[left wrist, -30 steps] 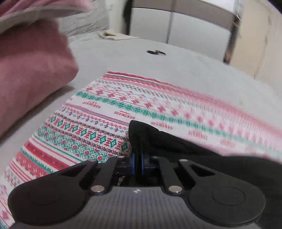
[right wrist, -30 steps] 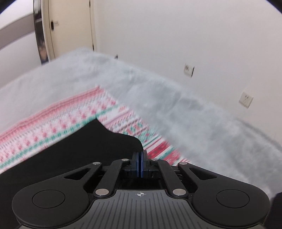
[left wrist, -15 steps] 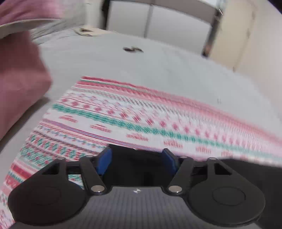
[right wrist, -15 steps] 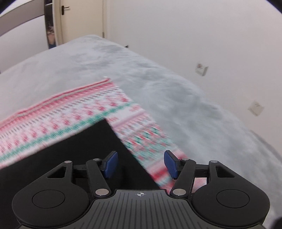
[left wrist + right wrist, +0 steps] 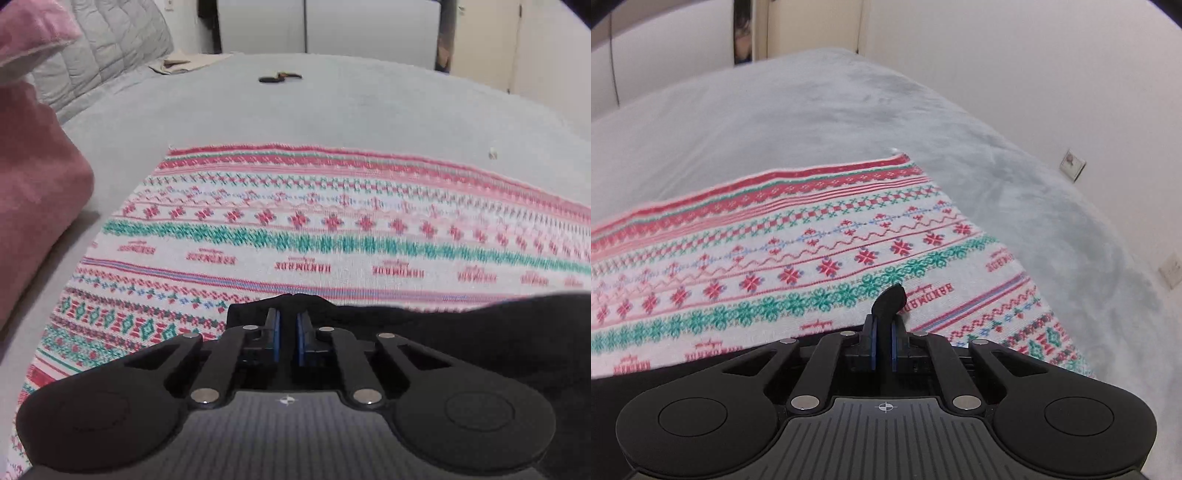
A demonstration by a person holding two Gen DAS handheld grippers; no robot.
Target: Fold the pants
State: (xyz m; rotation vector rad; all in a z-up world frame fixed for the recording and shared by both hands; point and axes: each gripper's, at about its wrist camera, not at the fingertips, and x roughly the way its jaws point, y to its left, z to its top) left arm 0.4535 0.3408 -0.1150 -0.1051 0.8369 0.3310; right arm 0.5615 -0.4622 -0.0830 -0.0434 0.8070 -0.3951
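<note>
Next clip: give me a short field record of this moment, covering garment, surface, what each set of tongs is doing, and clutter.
garment: black pants, lying on patterned cloth
surface: grey bed cover
left tongs: closing on a bunched pants edge
right tongs: shut on a pants fold poking out past the tips
clutter: pink pillow; small dark item far across the bed

grey bed (image 5: pixel 369 107), patterned cloth (image 5: pixel 332 229); pink pillow (image 5: pixel 33 192)
</note>
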